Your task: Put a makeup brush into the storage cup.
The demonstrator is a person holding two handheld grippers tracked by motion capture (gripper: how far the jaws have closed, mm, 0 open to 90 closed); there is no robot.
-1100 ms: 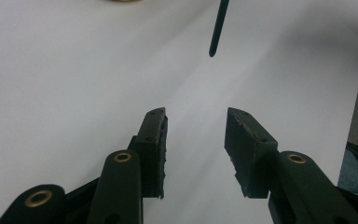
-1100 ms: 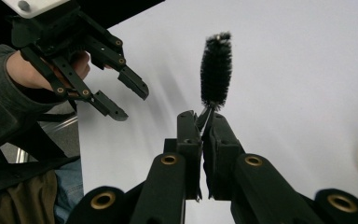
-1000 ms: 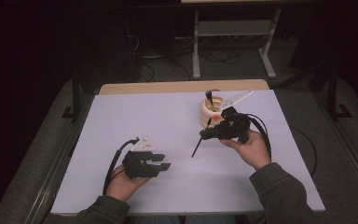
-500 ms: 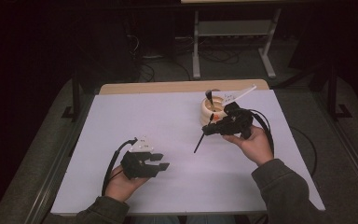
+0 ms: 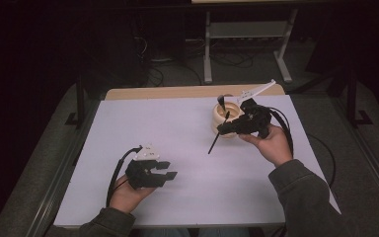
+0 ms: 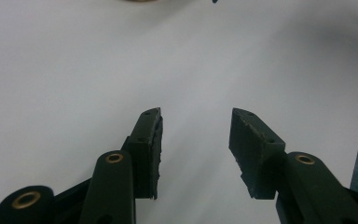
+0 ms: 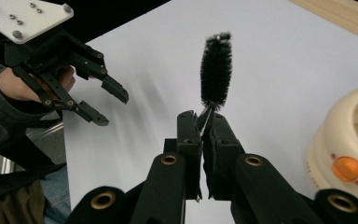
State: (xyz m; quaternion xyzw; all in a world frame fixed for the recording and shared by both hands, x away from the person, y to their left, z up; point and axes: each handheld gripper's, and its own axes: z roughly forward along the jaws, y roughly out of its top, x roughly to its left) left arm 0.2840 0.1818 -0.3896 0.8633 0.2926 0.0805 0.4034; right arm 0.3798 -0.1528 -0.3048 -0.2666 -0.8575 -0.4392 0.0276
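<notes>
A thin black bottle brush [image 5: 213, 144] hangs slanted over the white sheet, and my right gripper [image 5: 222, 129] is shut on its wire stem. In the right gripper view the bristle head [image 7: 216, 70] sticks out past the closed jaws of that gripper [image 7: 205, 117]. Just right of it sits a round cream container [image 5: 227, 117] with an orange button [image 7: 346, 168]. My left gripper [image 5: 164, 173] rests low at the near left, open, nothing between its fingers. Its jaws [image 6: 196, 114] stand wide apart over bare white sheet. The left gripper [image 7: 100, 100] also shows from the right gripper view.
A white sheet [image 5: 177, 133] covers the wooden table [image 5: 168, 92]. A white long-handled tool [image 5: 256, 90] and a dark tool [image 5: 221, 98] stick up out of the cream container. Metal frame legs [image 5: 207, 54] and cables lie on the dark floor beyond the table.
My right gripper has risen slightly and shifted toward the container with the brush in it. The left gripper has stayed put and open.
</notes>
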